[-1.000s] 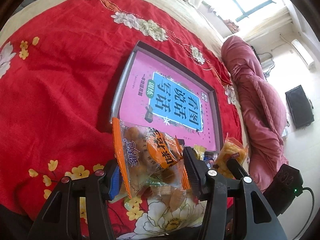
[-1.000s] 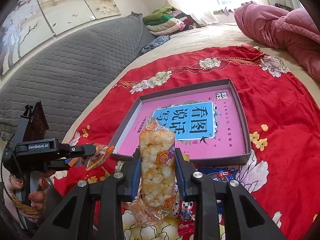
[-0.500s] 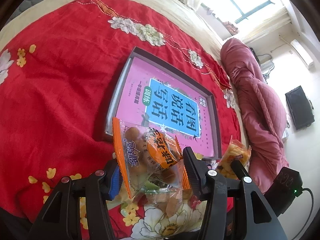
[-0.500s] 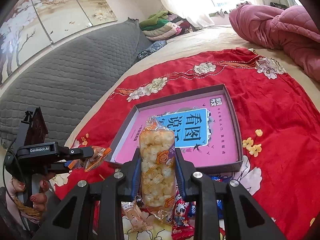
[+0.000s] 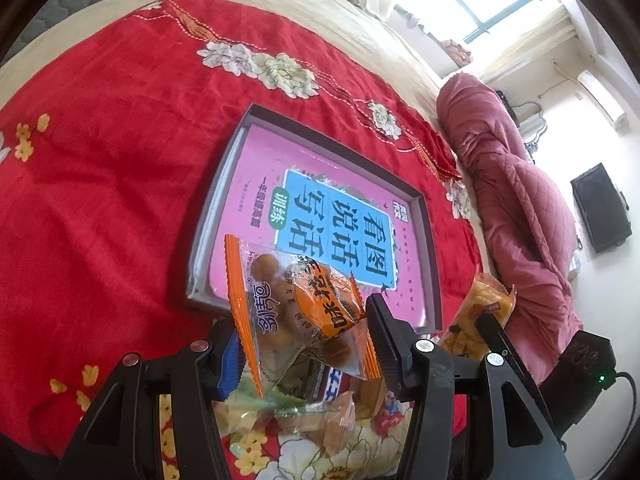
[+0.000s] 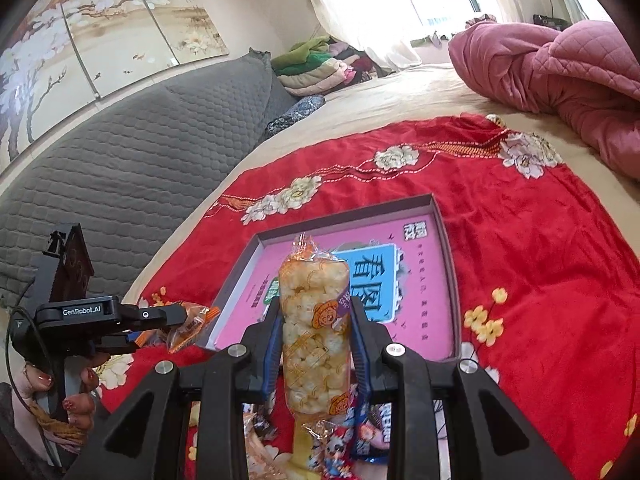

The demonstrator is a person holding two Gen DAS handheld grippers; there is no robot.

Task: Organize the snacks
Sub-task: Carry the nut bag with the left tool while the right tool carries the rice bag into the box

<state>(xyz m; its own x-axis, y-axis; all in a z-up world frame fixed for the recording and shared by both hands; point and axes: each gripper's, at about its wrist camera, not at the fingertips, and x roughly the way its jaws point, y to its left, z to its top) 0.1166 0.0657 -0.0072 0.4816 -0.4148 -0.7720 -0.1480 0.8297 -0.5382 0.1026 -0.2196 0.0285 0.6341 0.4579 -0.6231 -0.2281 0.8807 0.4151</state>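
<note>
Left gripper (image 5: 300,344) clamped on a packet, right gripper (image 6: 316,336) likewise, both raised

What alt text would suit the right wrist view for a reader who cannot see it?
The right gripper is shut on a tall clear packet of yellow puffed snacks, held upright before a shallow grey box with a pink printed bottom on a red floral blanket. At left, the left gripper holds an orange-edged clear snack packet.

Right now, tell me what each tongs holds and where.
Left tongs: nut packet, by its lower half. Right tongs: popcorn bar, around its middle.
</note>
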